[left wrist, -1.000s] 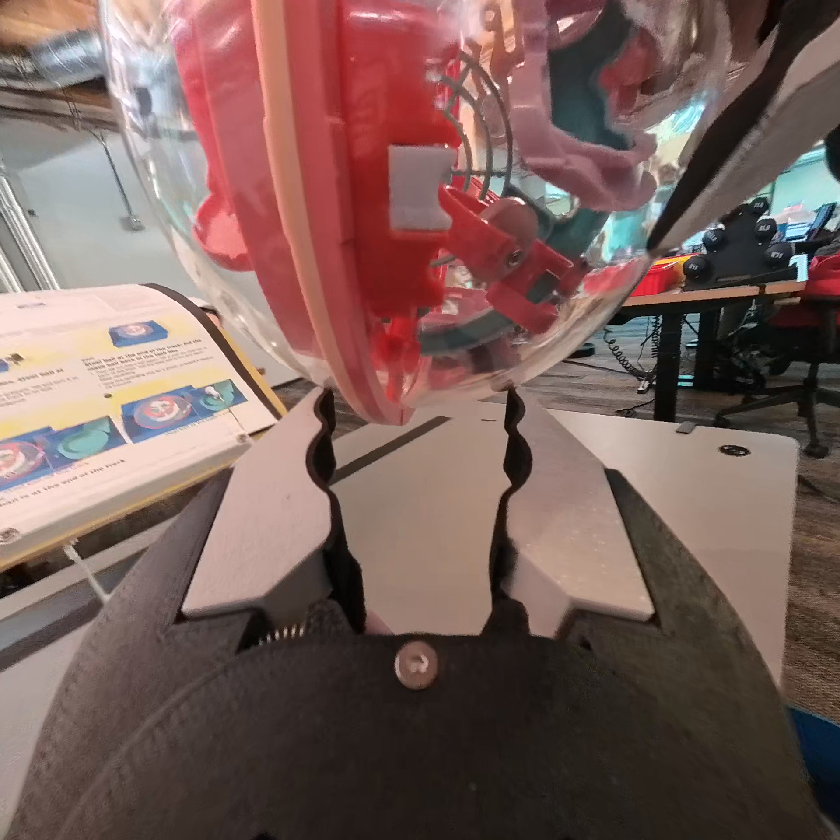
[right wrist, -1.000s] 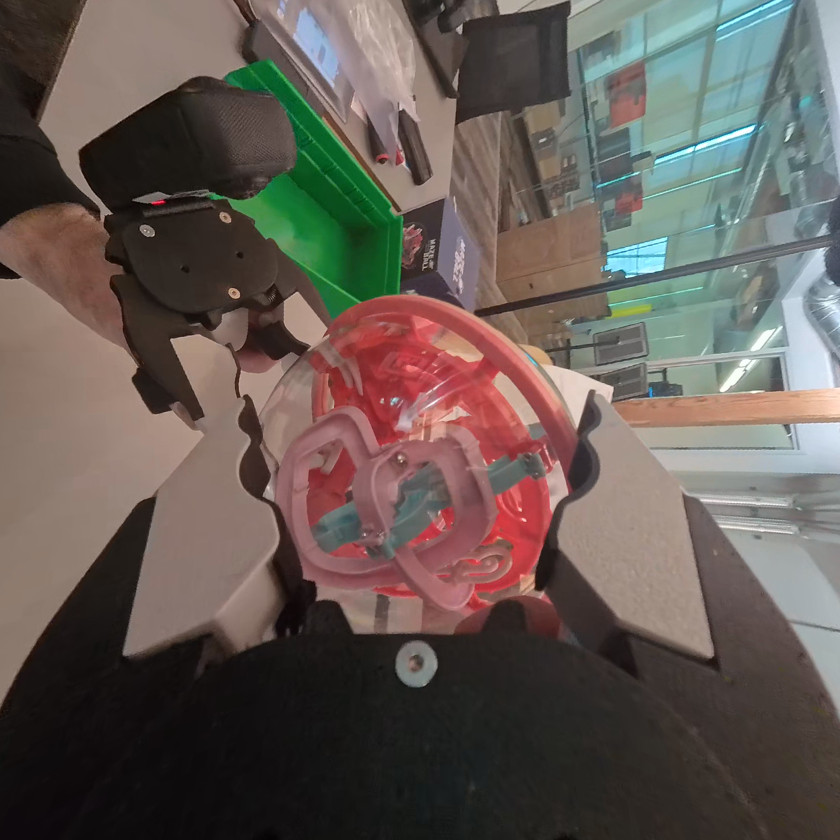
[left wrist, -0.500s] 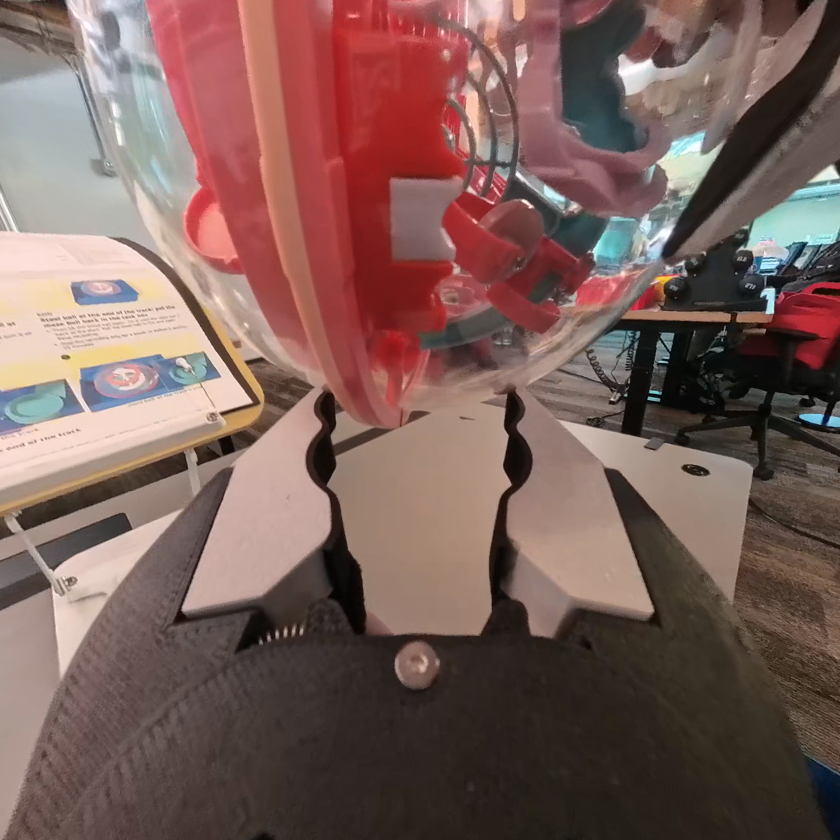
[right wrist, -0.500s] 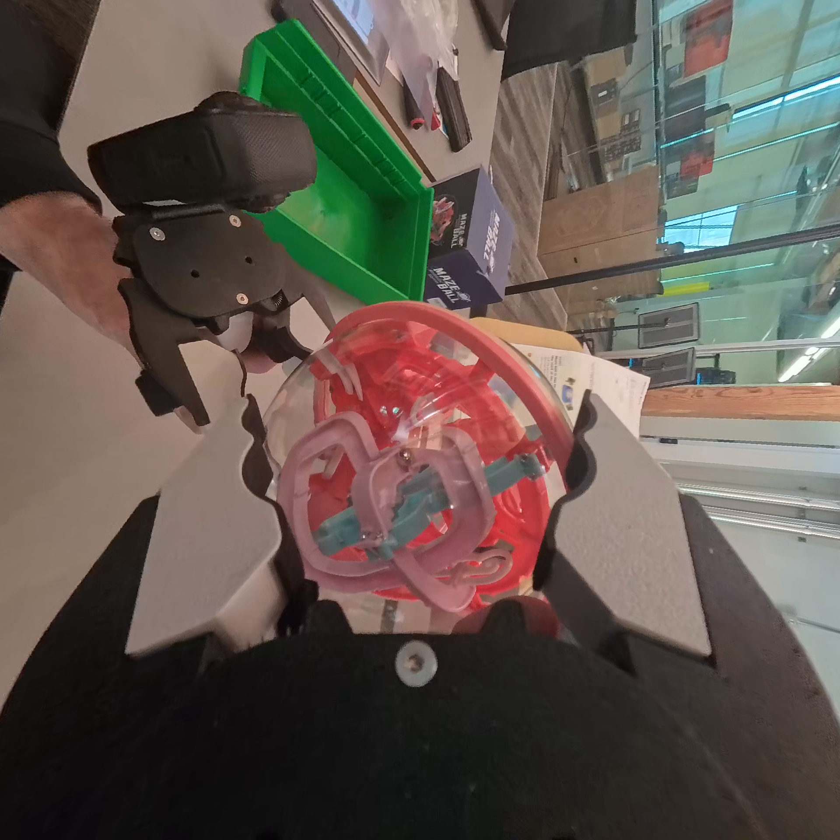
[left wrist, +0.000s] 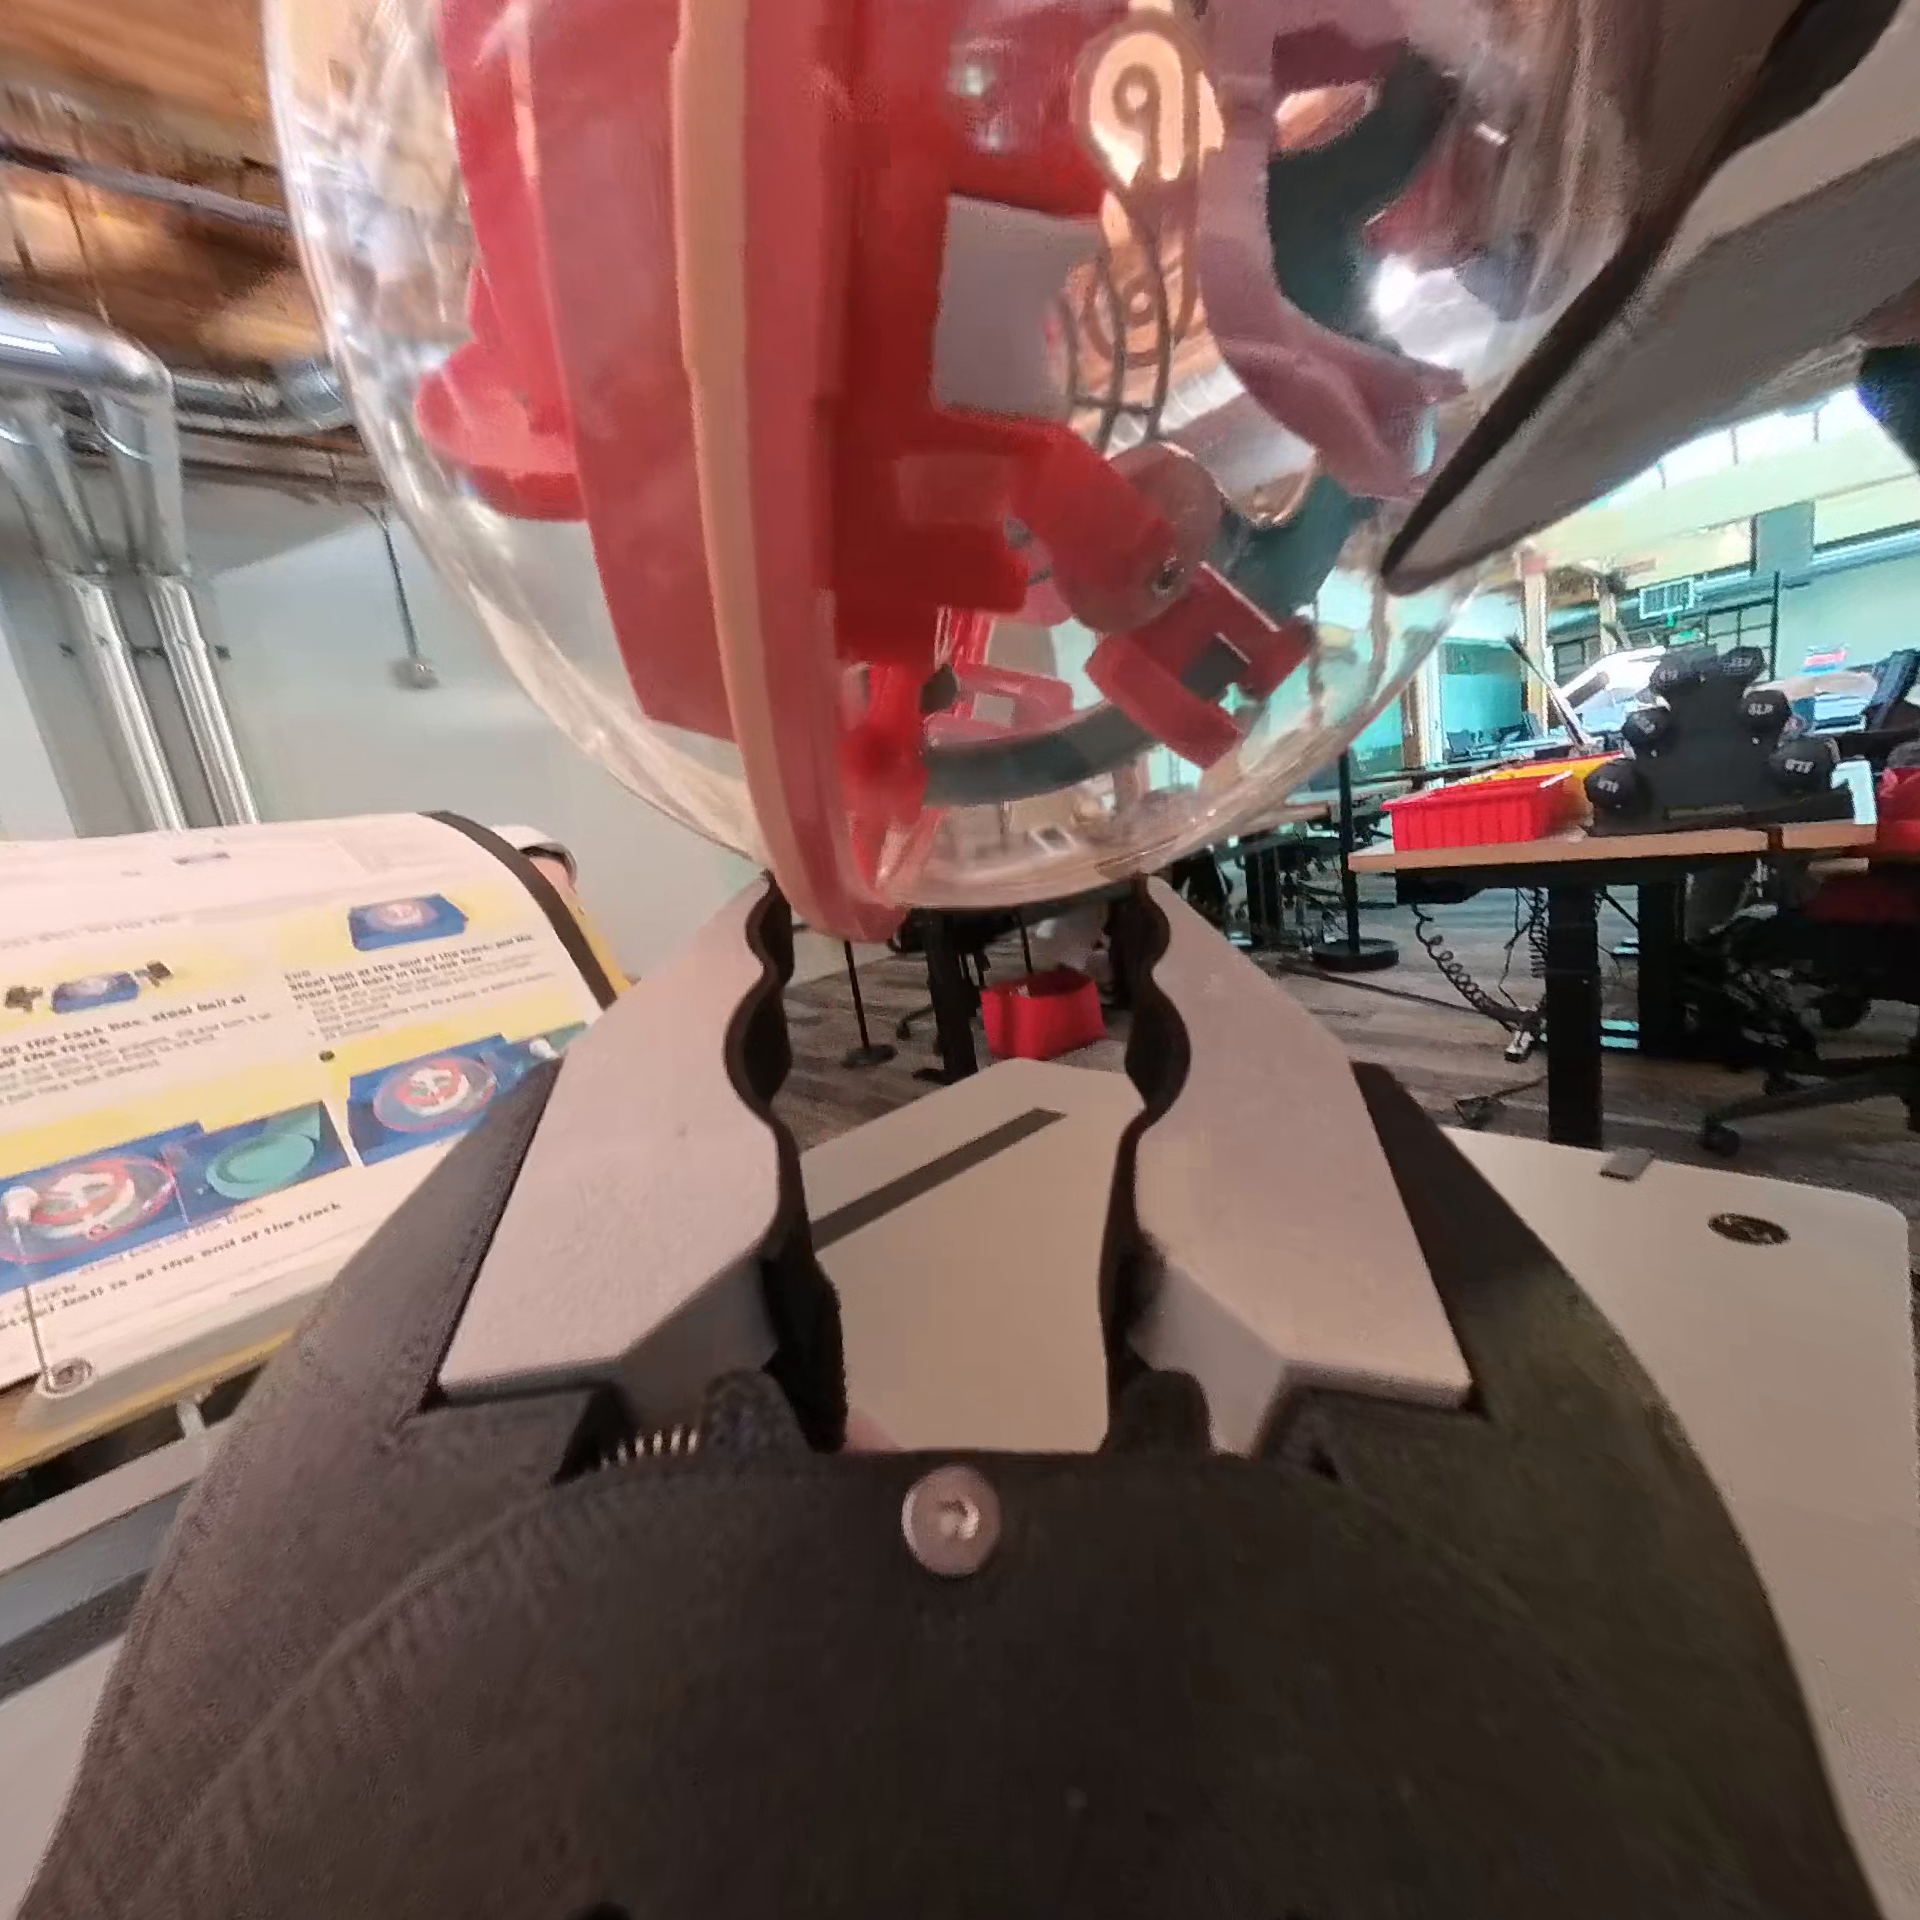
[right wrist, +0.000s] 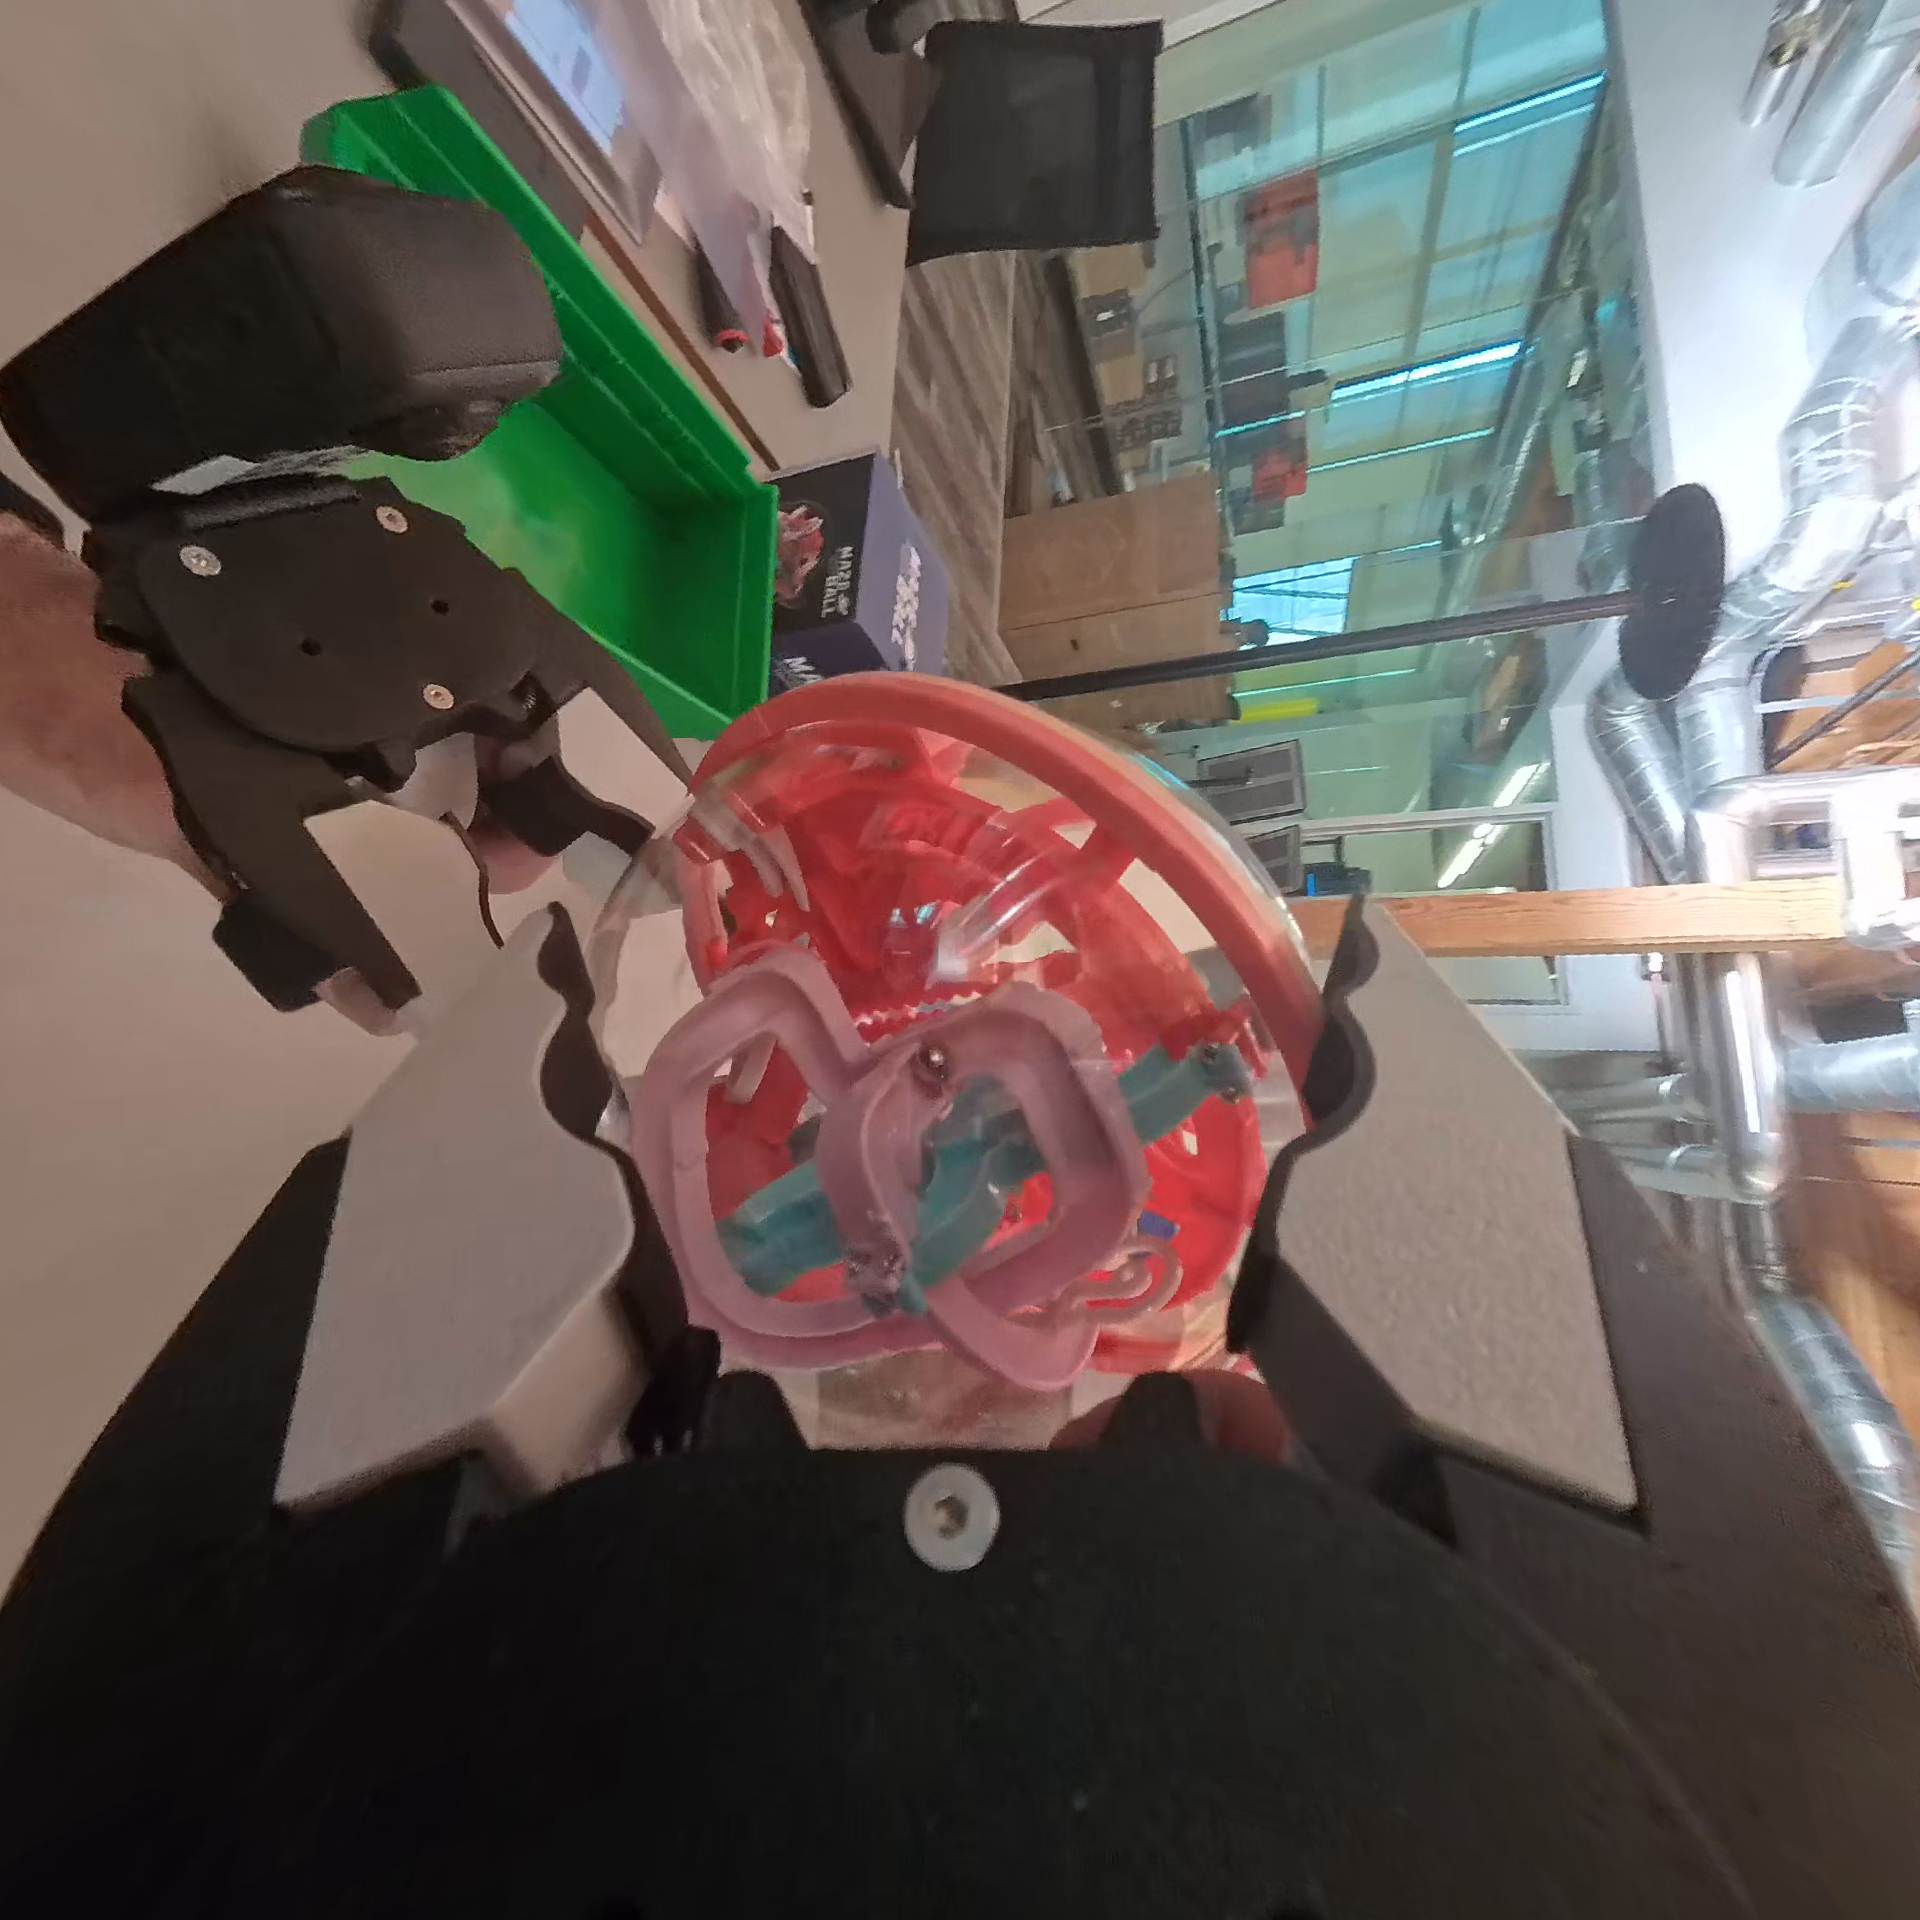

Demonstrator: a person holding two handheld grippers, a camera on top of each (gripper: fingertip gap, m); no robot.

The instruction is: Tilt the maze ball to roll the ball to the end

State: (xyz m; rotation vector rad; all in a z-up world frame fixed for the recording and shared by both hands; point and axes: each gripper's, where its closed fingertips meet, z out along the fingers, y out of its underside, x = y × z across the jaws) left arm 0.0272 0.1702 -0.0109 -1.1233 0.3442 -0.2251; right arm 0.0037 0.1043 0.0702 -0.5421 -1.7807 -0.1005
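Here, keep the right gripper (right wrist: 951,1039) clamped across the clear plastic maze sphere with red tracks (right wrist: 966,1039), tilting gradually, while the half-open left gripper (left wrist: 951,914), holding nothing, steadies its underside.

Open-plan office or lab workspace, used for testing. An exposed timber ceiling (left wrist: 135,125) and silver air ducts (right wrist: 1704,727) are seen overhead. Rows of desks (left wrist: 1558,862) with black office chairs (left wrist: 1787,1049) are set on a grey carpeted floor (left wrist: 1455,1049). Red storage bins (left wrist: 1486,816) and a rack of black dumbbells (left wrist: 1714,748) are kept on one desk. Glass partition walls (right wrist: 1403,343) are fitted along one side. On the white worktop (right wrist: 125,1039) are laid a green plastic tray (right wrist: 623,499), a tablet (right wrist: 540,94) and a printed instruction sheet (left wrist: 208,1039) on a sloped board.
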